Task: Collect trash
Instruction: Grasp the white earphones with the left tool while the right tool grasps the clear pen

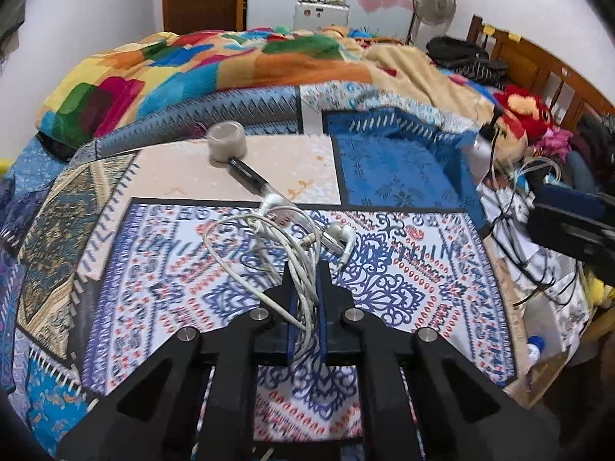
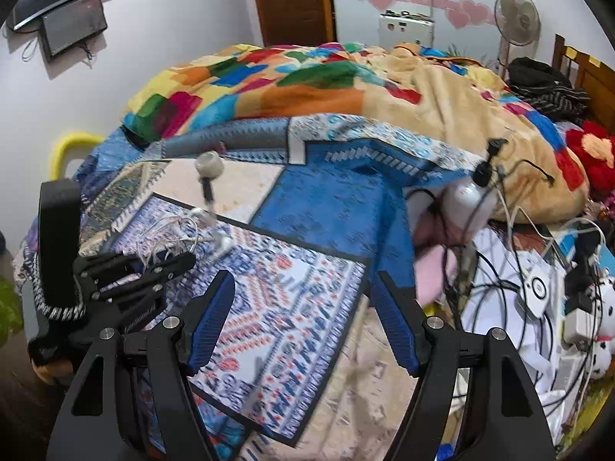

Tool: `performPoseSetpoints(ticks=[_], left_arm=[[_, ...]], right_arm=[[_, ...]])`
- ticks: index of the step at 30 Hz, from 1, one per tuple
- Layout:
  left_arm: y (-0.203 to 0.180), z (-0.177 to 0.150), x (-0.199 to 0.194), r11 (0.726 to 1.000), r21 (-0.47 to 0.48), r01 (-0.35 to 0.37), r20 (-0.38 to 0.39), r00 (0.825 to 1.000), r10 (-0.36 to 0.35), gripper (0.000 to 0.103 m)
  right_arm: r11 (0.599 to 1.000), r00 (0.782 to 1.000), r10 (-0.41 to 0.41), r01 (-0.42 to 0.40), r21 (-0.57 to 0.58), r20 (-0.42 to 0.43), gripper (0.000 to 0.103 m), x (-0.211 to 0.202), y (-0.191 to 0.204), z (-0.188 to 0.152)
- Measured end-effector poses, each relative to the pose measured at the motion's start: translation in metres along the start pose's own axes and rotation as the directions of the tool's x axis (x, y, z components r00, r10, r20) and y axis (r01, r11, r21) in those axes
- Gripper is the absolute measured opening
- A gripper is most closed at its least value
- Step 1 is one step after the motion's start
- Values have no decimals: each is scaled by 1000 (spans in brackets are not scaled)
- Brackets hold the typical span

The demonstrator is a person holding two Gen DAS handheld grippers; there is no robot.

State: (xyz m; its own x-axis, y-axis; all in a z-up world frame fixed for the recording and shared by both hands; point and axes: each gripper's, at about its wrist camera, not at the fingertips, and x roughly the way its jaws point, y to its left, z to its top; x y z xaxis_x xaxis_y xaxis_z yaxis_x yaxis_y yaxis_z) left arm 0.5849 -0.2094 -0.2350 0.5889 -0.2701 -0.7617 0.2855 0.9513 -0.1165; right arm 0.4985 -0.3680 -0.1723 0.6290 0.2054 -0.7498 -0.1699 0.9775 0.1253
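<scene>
Your left gripper (image 1: 306, 269) is clamped on the cord of the white earphones (image 1: 269, 238), whose loops and buds spread just ahead of its fingertips on the patchwork bedspread (image 1: 396, 161). Beyond them a pen (image 1: 250, 173) leads to a tape roll (image 1: 226, 140). Your right gripper (image 2: 303, 288) hangs with jaws wide apart over the bedspread, beside a tangle of cables (image 2: 499, 288).

Black tongs (image 2: 303, 322), blue ribbed pads (image 2: 211, 322), silver screws (image 2: 171, 322)
</scene>
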Motion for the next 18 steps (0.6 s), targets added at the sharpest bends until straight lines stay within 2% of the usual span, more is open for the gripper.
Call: performPoseSetpoints(ticks=[3, 11, 14, 18], left_arm=[[13, 1, -21, 999, -48, 24, 30, 999, -23, 6], [53, 1, -76, 991, -133, -5, 113, 993, 20, 6], [66, -5, -84, 988, -154, -16, 115, 993, 34, 6], [81, -19, -88, 984, -171, -59, 102, 992, 78, 6]], right_arm=[[1000, 1000, 24, -24, -16, 6, 70, 5, 9, 9], [992, 994, 108, -109, -57, -17, 69, 41, 41, 33], [988, 989, 140, -144, -64, -53, 66, 63, 55, 37], [984, 978, 170, -175, -32, -123, 56, 97, 73, 39]])
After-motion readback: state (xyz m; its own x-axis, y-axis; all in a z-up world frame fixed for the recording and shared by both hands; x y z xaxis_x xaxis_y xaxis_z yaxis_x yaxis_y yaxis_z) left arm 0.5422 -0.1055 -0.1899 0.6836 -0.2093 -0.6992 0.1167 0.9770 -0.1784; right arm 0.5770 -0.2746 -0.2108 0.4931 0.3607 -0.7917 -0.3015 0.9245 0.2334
